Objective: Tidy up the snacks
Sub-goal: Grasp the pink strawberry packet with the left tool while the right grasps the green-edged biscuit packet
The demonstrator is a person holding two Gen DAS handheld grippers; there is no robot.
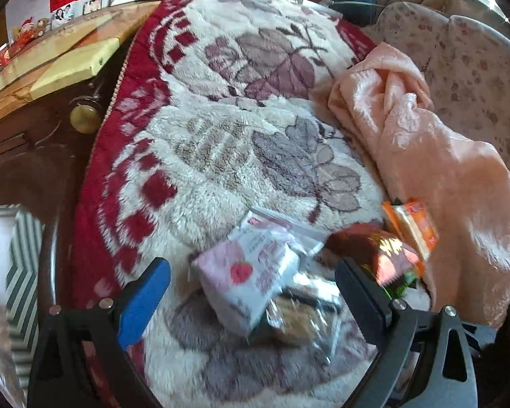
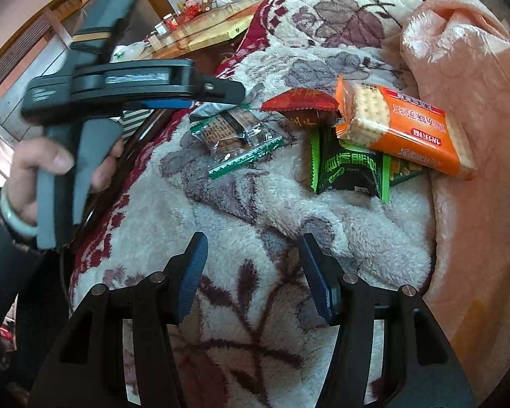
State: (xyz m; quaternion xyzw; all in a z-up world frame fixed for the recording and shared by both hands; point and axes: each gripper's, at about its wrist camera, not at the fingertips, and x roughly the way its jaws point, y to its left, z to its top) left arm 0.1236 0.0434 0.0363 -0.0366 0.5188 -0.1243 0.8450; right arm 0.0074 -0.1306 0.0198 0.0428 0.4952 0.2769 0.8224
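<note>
Left gripper (image 1: 255,292) hanging released over pink packet (image 1: 244,282) near blanket (image 1: 221,142) edge; right gripper (image 2: 253,272) gaping, grasping nothing; orange cracker pack (image 2: 408,129) lying against peach cloth (image 2: 476,136).

Count from both wrist views: five snack packs in all, namely one pink-and-white strawberry pack (image 1: 246,280), one clear-and-green wrapped biscuit pack (image 2: 236,137), one red pouch (image 2: 301,105), one orange cracker pack (image 2: 401,125) and one black-and-green pouch (image 2: 348,170). Soft goods: one floral fleece blanket (image 2: 241,238), one peach satin cloth (image 1: 442,156). Tools and hands: two grippers, left gripper (image 1: 251,301) and right gripper (image 2: 251,275), plus one visible hand (image 2: 47,170) wearing one pale bangle (image 2: 12,210).
</note>
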